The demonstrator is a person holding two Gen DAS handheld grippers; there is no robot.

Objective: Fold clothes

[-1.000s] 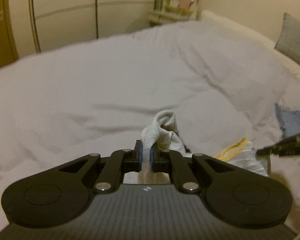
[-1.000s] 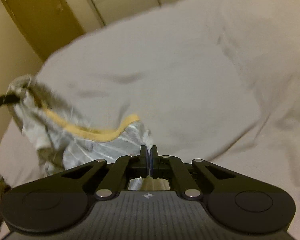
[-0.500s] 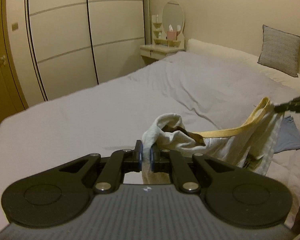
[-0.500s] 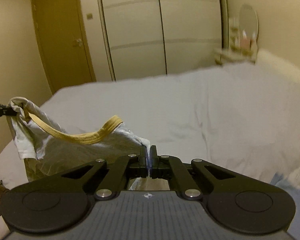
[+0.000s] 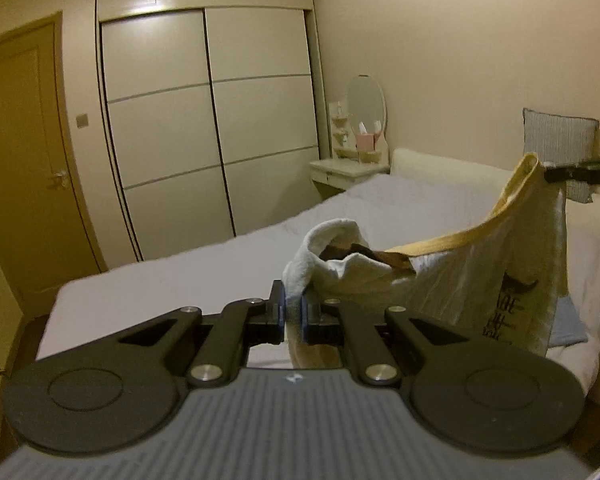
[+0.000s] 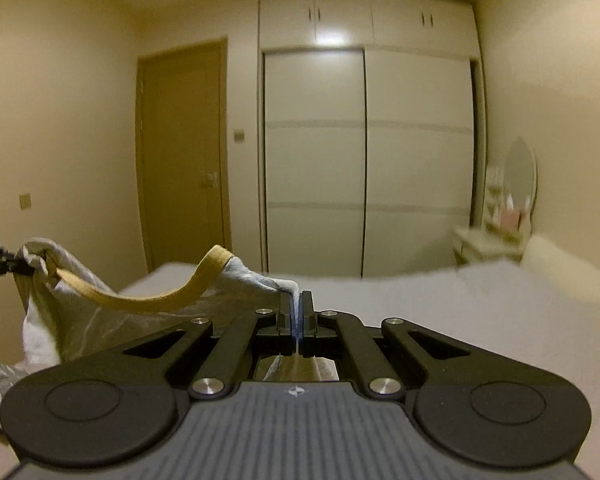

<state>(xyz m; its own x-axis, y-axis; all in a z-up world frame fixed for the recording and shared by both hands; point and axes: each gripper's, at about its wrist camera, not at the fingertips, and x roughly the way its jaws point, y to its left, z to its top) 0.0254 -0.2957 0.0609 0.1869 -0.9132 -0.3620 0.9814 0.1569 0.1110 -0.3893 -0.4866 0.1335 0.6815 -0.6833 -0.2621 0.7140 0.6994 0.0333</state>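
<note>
A white garment (image 5: 480,276) with a mustard-yellow neckband (image 5: 452,240) and dark print hangs in the air above the bed, stretched between both grippers. My left gripper (image 5: 293,312) is shut on a bunched white shoulder of it. In the left wrist view the right gripper (image 5: 552,174) pinches the other shoulder at the upper right. My right gripper (image 6: 297,314) is shut on a thin edge of the white garment (image 6: 100,312). The left gripper (image 6: 4,264) shows at the far left of that view, clamped on the cloth.
A bed (image 5: 180,296) with a pale cover lies below. A folded blue cloth (image 5: 568,324) rests on it at the right. A grey pillow (image 5: 560,148), a small vanity with mirror (image 5: 364,136), a sliding wardrobe (image 6: 364,160) and a door (image 6: 180,152) stand beyond.
Both grippers have risen and tilted up, lifting the garment off the bed and spreading it between them. The views now face the wardrobe rather than the bedcover.
</note>
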